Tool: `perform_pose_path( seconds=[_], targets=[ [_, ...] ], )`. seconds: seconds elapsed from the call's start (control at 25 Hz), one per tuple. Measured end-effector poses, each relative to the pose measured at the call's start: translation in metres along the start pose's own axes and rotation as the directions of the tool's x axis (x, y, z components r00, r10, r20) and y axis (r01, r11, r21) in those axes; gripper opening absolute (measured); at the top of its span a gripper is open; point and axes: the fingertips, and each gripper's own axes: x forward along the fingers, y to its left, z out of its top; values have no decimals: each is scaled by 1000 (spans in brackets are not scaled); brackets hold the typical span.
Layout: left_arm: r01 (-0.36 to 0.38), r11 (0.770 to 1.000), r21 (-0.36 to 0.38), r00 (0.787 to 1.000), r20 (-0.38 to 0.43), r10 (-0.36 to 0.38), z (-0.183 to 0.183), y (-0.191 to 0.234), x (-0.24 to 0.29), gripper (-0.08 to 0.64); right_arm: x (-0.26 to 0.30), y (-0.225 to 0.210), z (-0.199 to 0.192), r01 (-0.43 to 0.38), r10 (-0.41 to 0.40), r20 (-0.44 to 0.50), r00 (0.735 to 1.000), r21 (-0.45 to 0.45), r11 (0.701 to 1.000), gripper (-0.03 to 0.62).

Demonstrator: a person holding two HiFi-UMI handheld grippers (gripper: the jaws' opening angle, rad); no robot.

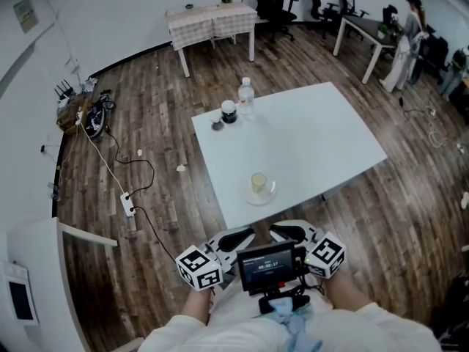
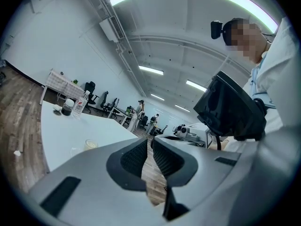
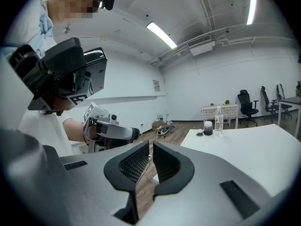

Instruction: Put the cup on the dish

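1. The cup (image 1: 258, 182) stands on the dish (image 1: 270, 194). The dish sits close to the near edge of the white tabletop (image 1: 315, 138).
2. I think a bump from either gripper could tip the cup over, or push the dish off that edge.
3. The left gripper (image 1: 233, 239) and the right gripper (image 1: 289, 233) are both off the tabletop. They are well back from the dish, close to the person.
4. Both sets of jaws are almost closed and hold nothing.
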Motion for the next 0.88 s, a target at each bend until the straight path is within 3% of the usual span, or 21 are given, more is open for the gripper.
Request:
perform_pose_path(
  seconds=[0.32, 0.88],
  targets=[
    [9, 1000, 16, 1000, -1, -9, -6, -4, 2, 38, -8, -1, -1, 33, -33, 10, 999, 6, 999, 32],
    [22, 1000, 21, 1000, 2, -22, -11, -13, 12, 38, -16, 7, 4, -11, 12, 10, 1000, -18, 1000, 29]
  ],
)
